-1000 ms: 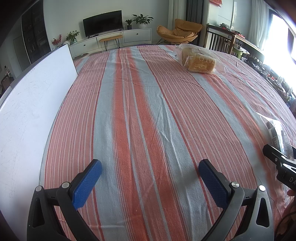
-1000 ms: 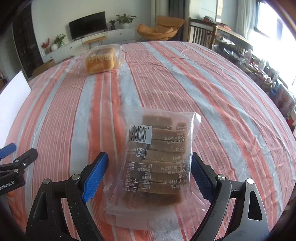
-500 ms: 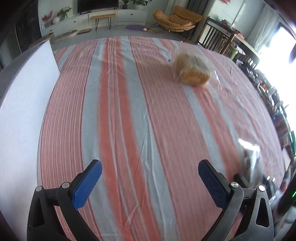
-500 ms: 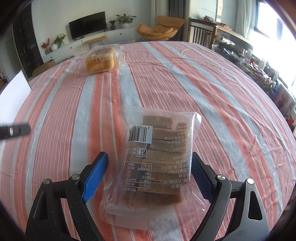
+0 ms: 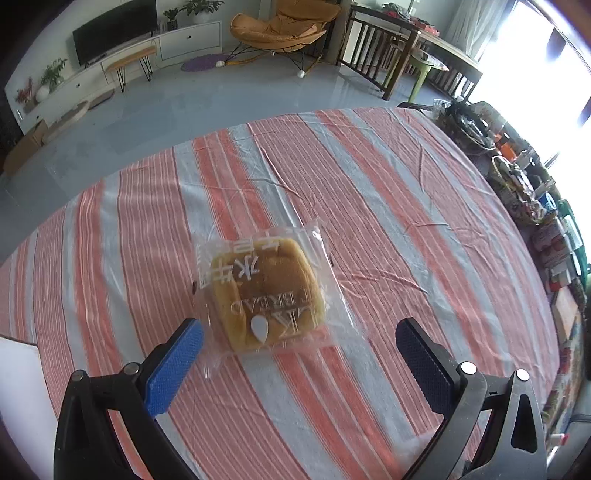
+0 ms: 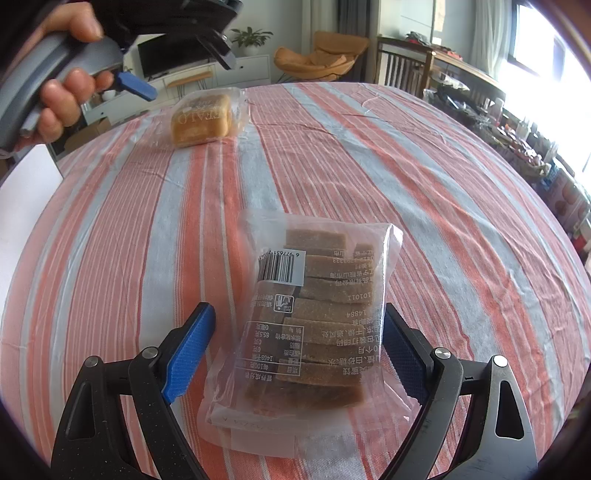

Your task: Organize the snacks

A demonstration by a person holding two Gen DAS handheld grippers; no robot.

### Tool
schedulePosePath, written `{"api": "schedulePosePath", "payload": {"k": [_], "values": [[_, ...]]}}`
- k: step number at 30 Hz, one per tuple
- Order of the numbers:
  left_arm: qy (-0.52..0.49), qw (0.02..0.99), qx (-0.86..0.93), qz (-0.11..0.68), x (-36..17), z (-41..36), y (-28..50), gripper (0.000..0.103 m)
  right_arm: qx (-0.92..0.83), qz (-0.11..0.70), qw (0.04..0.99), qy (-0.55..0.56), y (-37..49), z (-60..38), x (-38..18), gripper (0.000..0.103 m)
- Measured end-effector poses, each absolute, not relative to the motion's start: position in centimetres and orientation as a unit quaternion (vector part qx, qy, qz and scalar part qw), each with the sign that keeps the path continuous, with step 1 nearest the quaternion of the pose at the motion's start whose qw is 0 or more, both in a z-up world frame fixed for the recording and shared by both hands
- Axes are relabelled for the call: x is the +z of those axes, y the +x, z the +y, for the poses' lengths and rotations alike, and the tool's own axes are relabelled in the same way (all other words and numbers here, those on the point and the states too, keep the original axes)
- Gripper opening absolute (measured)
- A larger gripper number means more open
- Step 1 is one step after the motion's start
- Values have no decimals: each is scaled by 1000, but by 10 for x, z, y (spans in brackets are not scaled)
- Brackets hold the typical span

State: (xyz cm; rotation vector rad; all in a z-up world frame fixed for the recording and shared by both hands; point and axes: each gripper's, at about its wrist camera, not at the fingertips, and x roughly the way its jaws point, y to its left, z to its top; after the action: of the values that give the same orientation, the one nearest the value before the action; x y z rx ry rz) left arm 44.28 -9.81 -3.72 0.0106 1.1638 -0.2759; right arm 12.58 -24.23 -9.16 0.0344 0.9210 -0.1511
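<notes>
Hand (image 6: pixel 62 96) gripping the left gripper (image 5: pixel 295 354) showed only in right view's upper left, both tongs stood apart, right gripper (image 6: pixel 299 347) straddled clear brown-slice packet (image 6: pixel 317 314), bagged golden bread (image 5: pixel 266 291) centre frame.

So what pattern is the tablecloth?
The tablecloth has orange-red and pale grey stripes; clearest in the left wrist view.

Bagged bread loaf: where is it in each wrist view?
Left wrist: bagged bread loaf centre frame, lying on the cloth just ahead of the open left gripper.
Right wrist: upper left, far across the table.
Shared landmark: orange lounge chair.
</notes>
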Motion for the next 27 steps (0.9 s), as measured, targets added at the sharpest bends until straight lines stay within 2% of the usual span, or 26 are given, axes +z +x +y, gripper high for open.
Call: {"api": "schedulePosePath", "payload": {"k": [7,11,12,13,14,17,20,27], "values": [[8,825,-61,562,-87,-103,467,103,-73,444,893,17,126,-241,-92,91],[60,823,-40,563,-98,-109,471,102,-73,444,893,17,126,-241,-92,91],[68,826,-39,559,-98,-110,469,99,-73,444,893,17,126,-241,-92,91],[74,831,-36,550,-96,-109,466,86,-73,444,893,17,126,-242,-92,91],[83,837,-31,540,-93,-109,463,79,-73,444,893,17,126,-242,-92,91],[86,842,-33,532,-85,-99,451,74,-73,444,893,17,126,-241,-92,91],[59,847,-53,526,-70,-79,422,74,-73,444,893,17,126,-241,-92,91],[114,866,-84,479,-33,-51,284,74,-73,444,893,17,126,-242,-91,91]]}}
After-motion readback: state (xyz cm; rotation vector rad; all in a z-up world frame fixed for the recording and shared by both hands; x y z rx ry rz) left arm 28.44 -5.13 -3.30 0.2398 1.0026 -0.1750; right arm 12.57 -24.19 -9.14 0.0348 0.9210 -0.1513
